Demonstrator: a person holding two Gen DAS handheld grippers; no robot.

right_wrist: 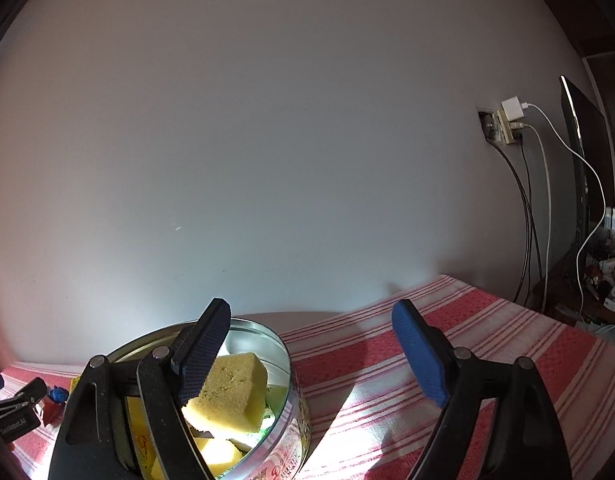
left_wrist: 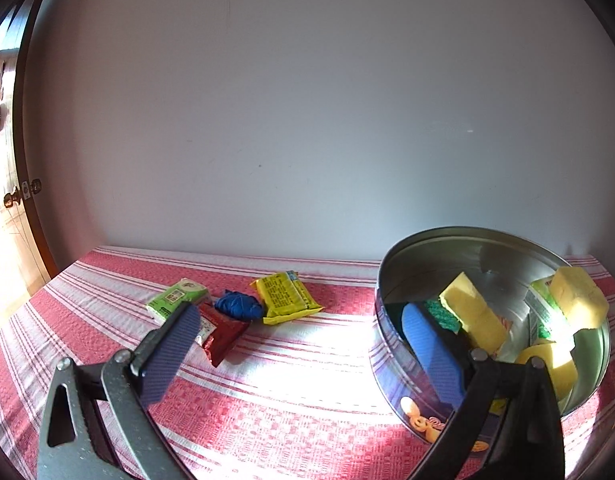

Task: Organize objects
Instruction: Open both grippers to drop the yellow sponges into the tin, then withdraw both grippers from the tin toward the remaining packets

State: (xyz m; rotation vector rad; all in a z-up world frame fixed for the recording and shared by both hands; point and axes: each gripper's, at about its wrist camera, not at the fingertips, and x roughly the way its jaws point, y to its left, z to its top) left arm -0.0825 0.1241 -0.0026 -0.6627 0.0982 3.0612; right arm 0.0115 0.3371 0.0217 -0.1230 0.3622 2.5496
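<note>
Both jaws stand wide and empty: the left gripper [left_wrist: 303, 354] faces the packets [left_wrist: 285, 297] and blue ball [left_wrist: 238, 305] left on the striped cloth [left_wrist: 307, 360], while the right gripper [right_wrist: 311, 354] hangs beside the tin [left_wrist: 391, 364], sponges [right_wrist: 231, 392] already inside, likely freshly dropped
</note>
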